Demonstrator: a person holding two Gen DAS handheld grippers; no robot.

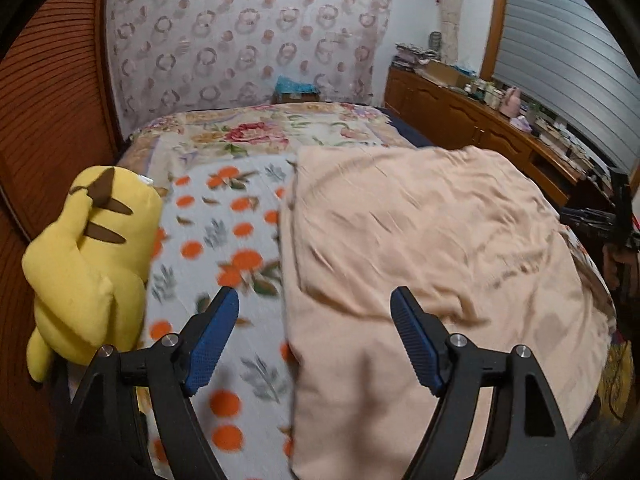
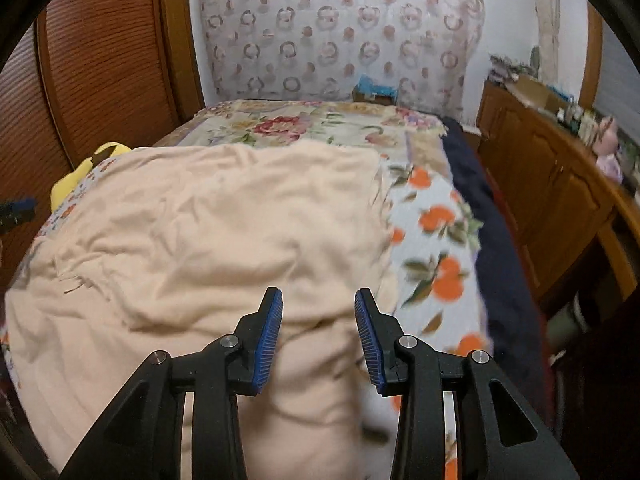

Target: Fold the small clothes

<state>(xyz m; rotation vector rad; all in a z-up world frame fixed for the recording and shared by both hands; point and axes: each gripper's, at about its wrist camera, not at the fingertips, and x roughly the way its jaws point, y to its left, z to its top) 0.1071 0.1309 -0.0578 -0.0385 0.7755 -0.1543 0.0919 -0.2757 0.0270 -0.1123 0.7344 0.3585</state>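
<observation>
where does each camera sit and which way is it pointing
Left wrist: on the left hand-held gripper, facing along the bed toward the curtain; jaws wide open over the peach cloth edge, plush at left, the other gripper at the far right.
Right wrist: on the right hand-held gripper, facing the same way; jaws open over the peach cloth, cabinet at right.
Shared: cloth, orange-print sheet, curtain, plush.

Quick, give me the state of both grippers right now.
Left gripper: open wide, holding nothing, over the near edge of the peach cloth.
Right gripper: open, holding nothing, above the peach cloth.
</observation>
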